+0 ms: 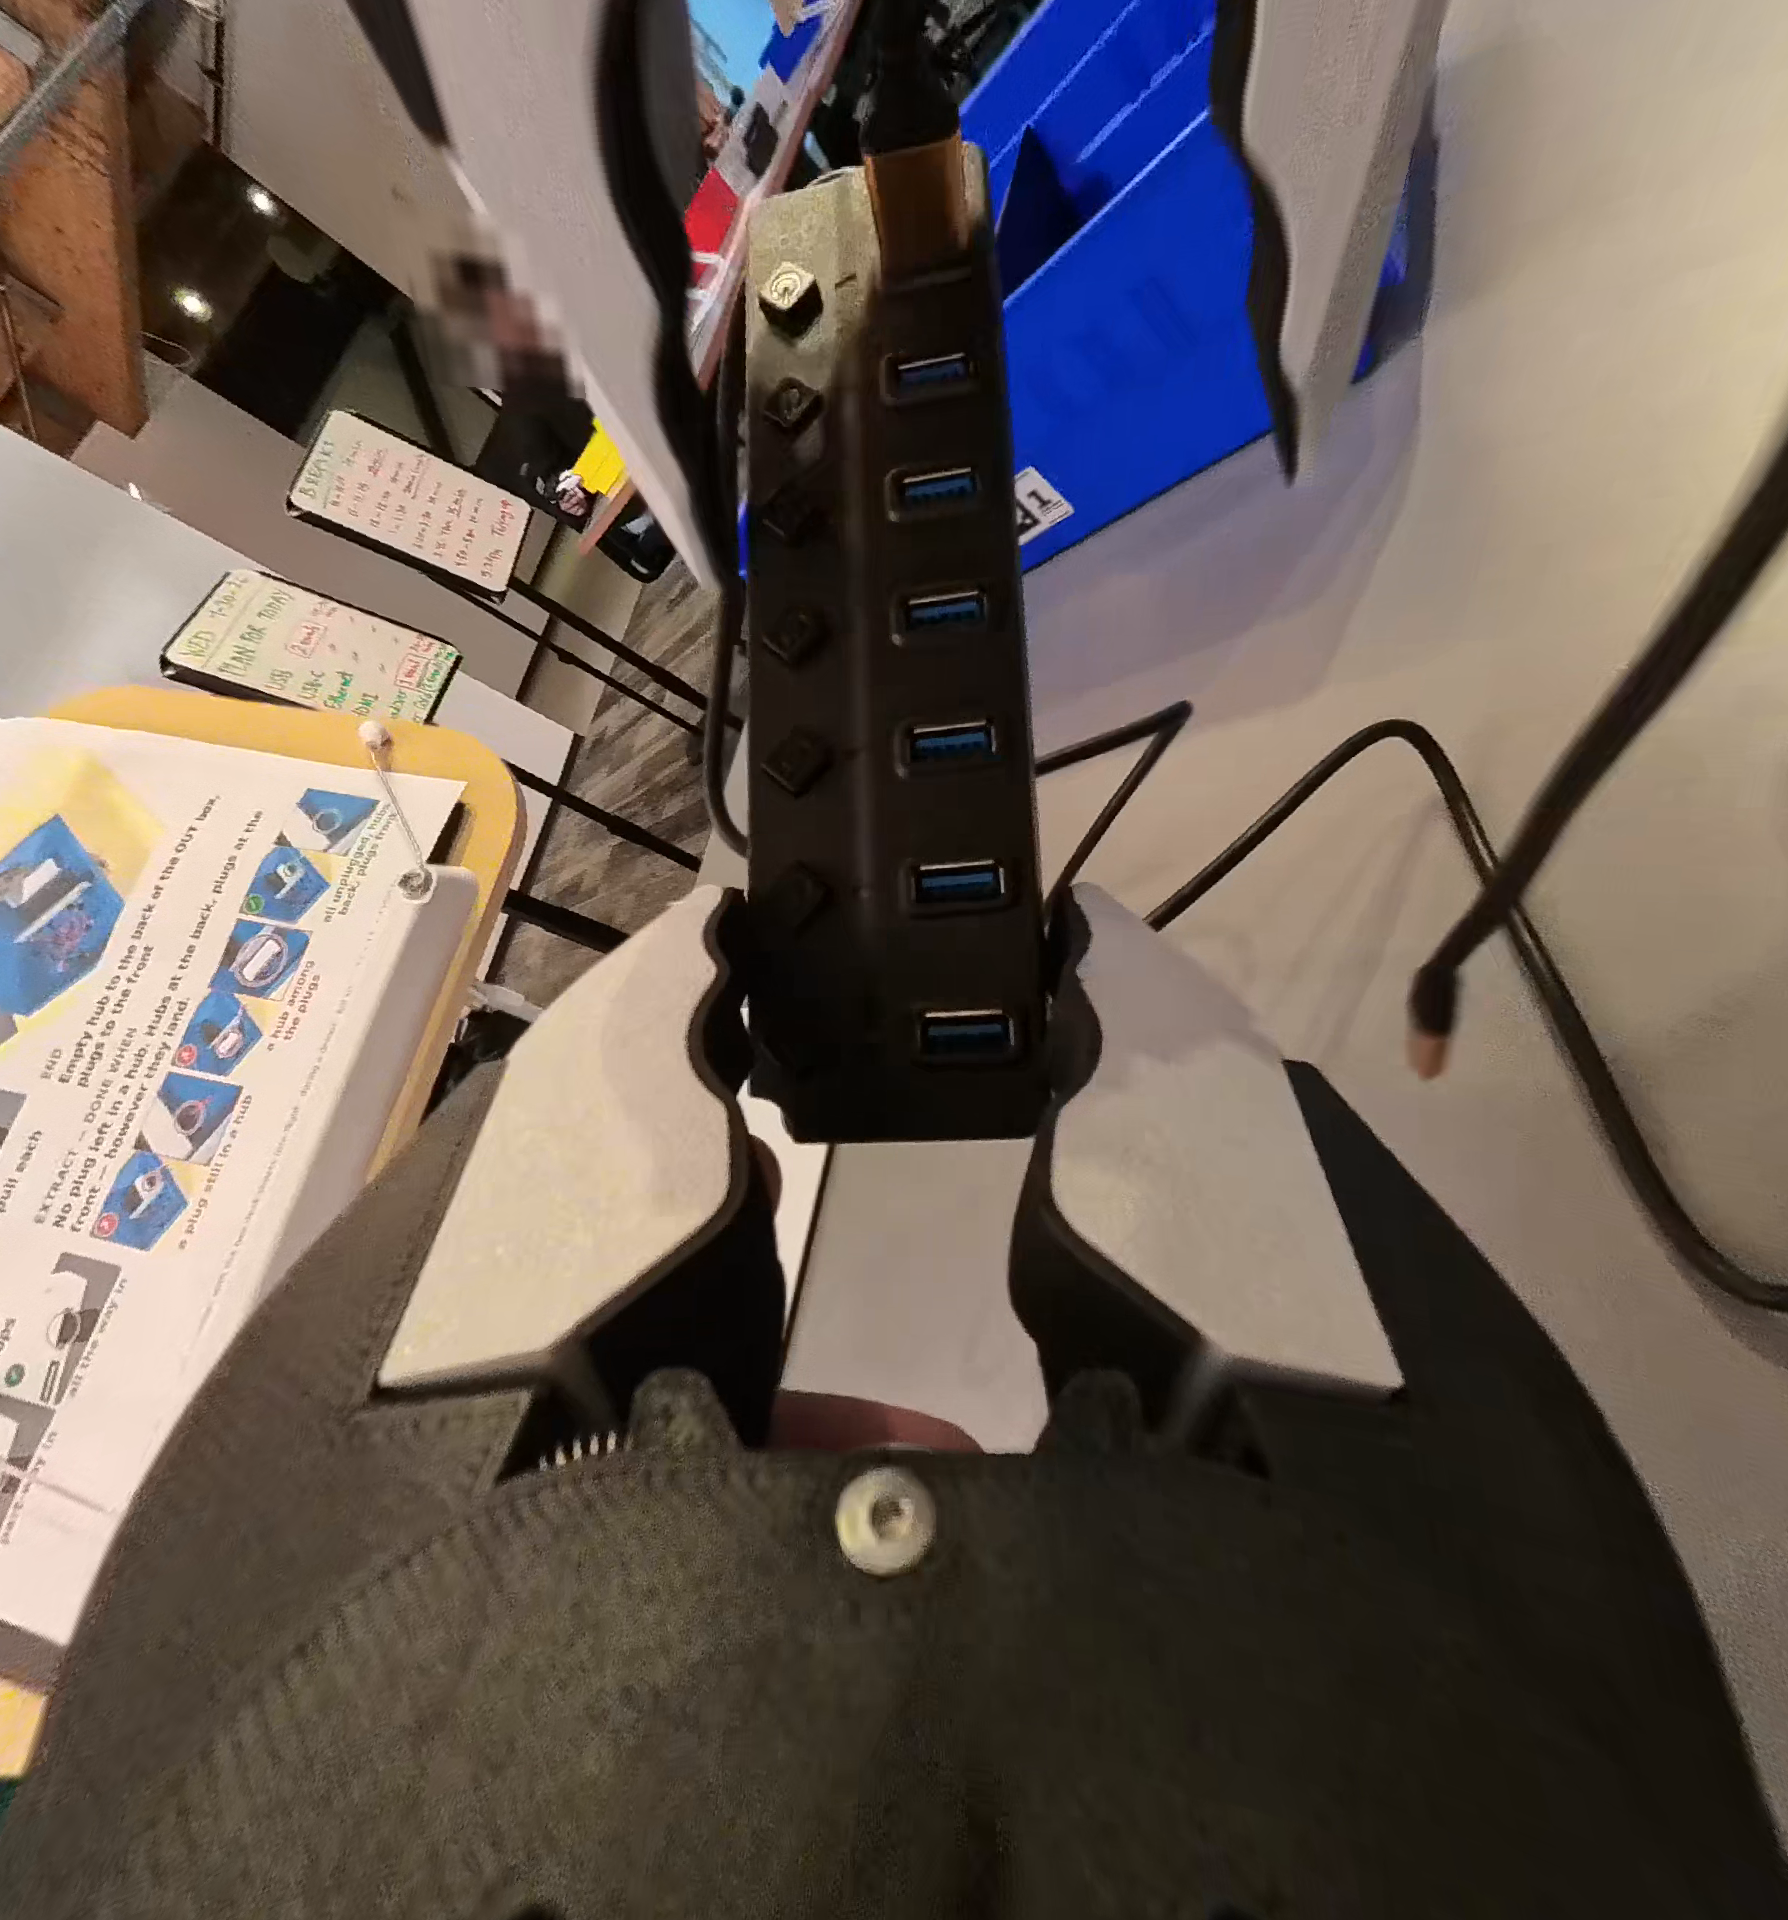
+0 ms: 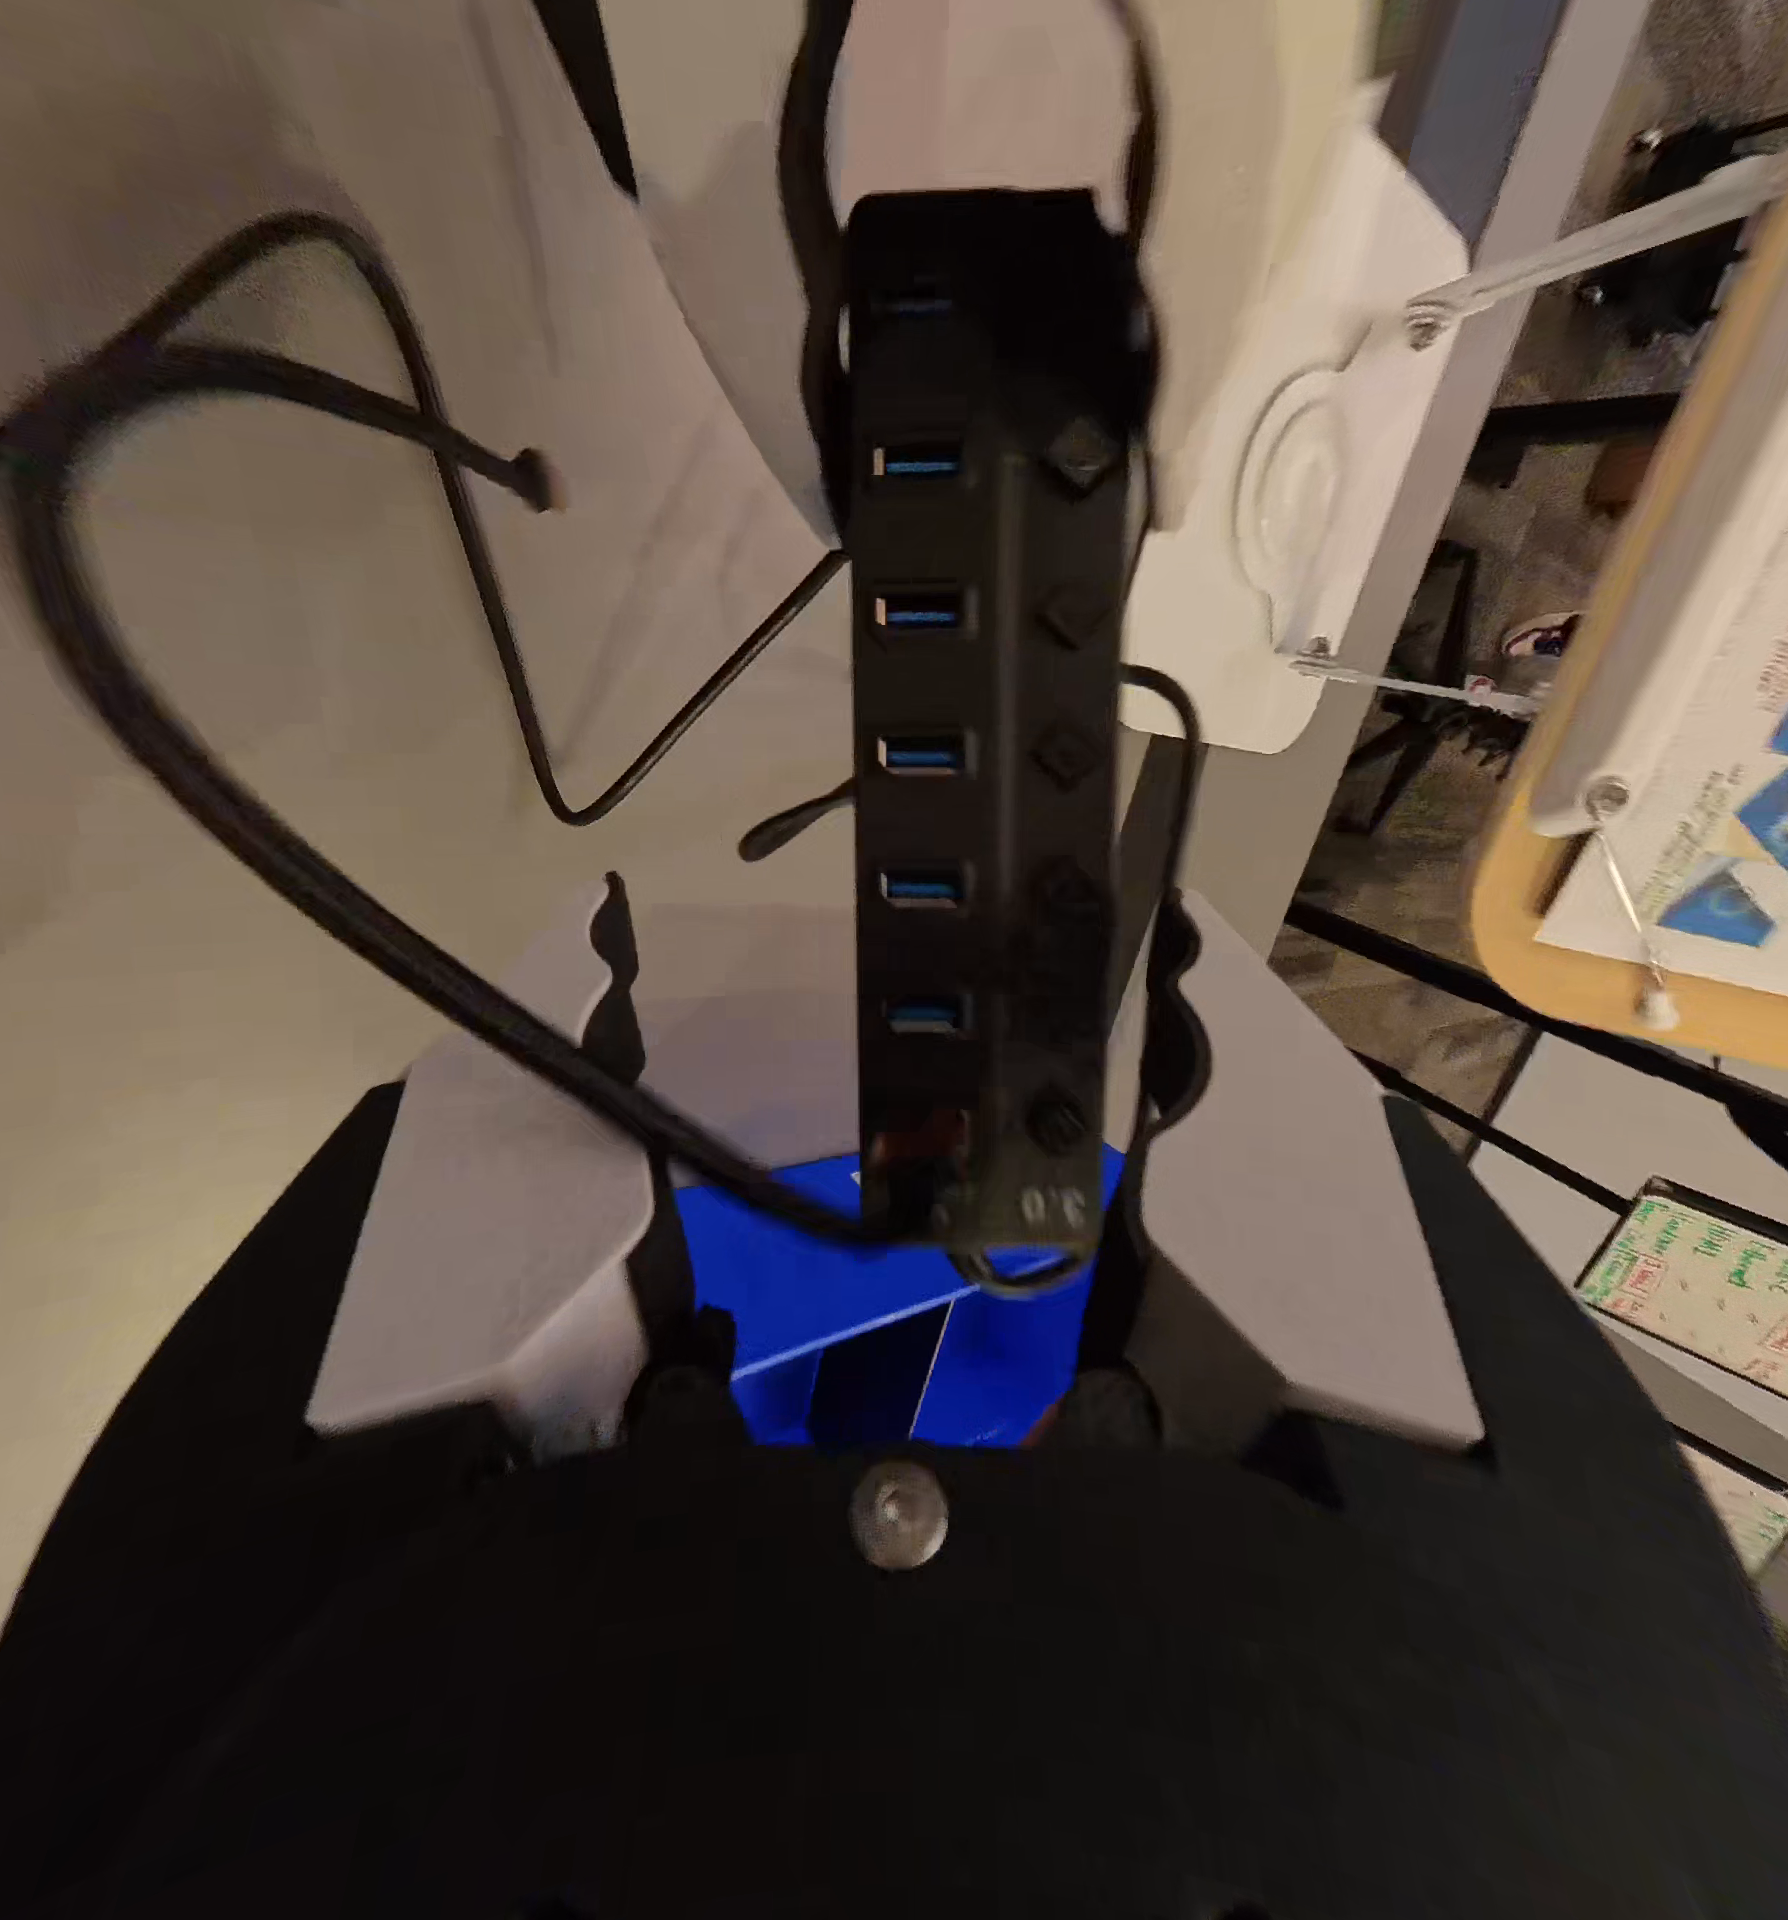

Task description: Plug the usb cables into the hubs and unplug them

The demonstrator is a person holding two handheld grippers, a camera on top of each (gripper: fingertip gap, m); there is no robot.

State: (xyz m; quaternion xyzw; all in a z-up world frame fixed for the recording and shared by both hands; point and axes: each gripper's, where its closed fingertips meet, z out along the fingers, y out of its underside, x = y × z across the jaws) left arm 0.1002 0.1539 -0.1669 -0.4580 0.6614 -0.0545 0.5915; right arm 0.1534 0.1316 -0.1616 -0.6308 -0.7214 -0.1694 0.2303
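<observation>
L gripper [image 1: 895, 997] clamps hub [image 1: 879, 665] near end, long axis running fwd; R gripper [image 2: 895, 987], spread, straddles far end.

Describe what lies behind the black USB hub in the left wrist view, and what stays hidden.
Behind the black USB hub, clamped by the left gripper, sit a blue bin and the open right gripper. The hub's back face is hidden.
</observation>
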